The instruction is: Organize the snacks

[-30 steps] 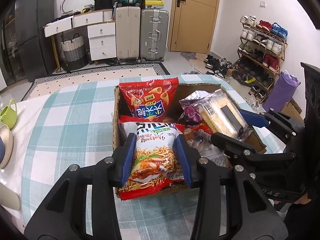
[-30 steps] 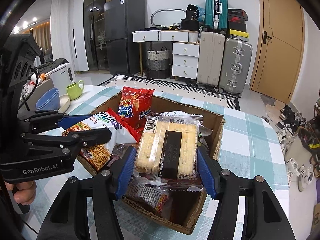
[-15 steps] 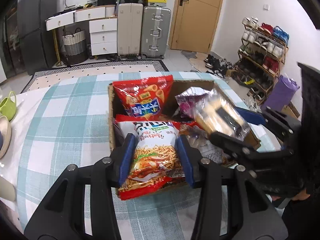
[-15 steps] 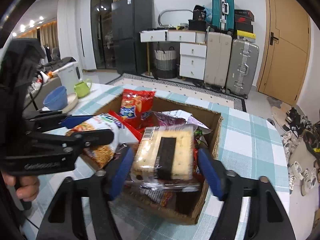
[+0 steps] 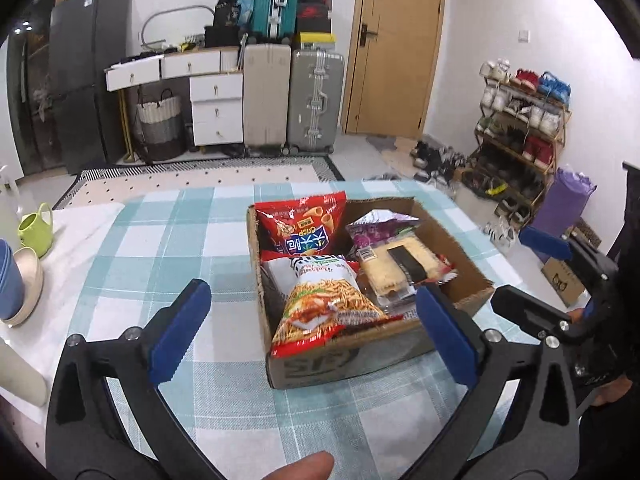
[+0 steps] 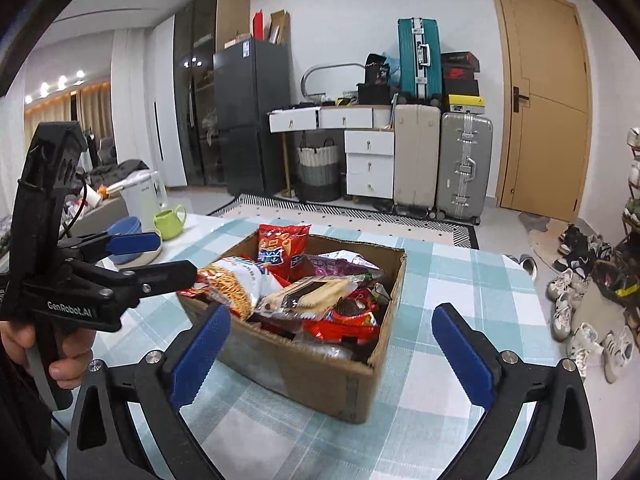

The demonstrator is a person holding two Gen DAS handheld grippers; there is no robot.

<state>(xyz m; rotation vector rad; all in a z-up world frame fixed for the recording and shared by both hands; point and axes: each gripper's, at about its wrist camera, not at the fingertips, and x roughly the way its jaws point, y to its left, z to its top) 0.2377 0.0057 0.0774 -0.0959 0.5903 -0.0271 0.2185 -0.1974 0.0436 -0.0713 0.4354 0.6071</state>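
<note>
A cardboard box point(image 5: 344, 360) point(image 6: 320, 372) stands on the checked tablecloth and holds snack packs. A noodle-snack bag point(image 5: 324, 300) point(image 6: 232, 280) lies at its near left, a clear cracker pack point(image 5: 394, 266) point(image 6: 308, 294) beside it, a red crisp bag point(image 5: 302, 224) point(image 6: 282, 250) upright at the back, a purple pack point(image 5: 376, 226) behind. My left gripper point(image 5: 312, 336) is open and empty, drawn back in front of the box. My right gripper point(image 6: 332, 356) is open and empty, also back from the box. Each gripper shows in the other's view, the right one point(image 5: 524, 276) and the left one point(image 6: 164, 256).
A green mug point(image 5: 36, 228) point(image 6: 170, 222) and stacked bowls point(image 5: 16, 288) point(image 6: 128, 240) stand at the table's left end. Suitcases, drawers, a fridge and a shoe rack point(image 5: 520, 136) line the room behind. A white cylinder point(image 5: 20, 376) lies at the near left.
Both grippers opened and let go: the noodle bag and the cracker pack now lie in the box. Both grippers pulled back and up from the box.
</note>
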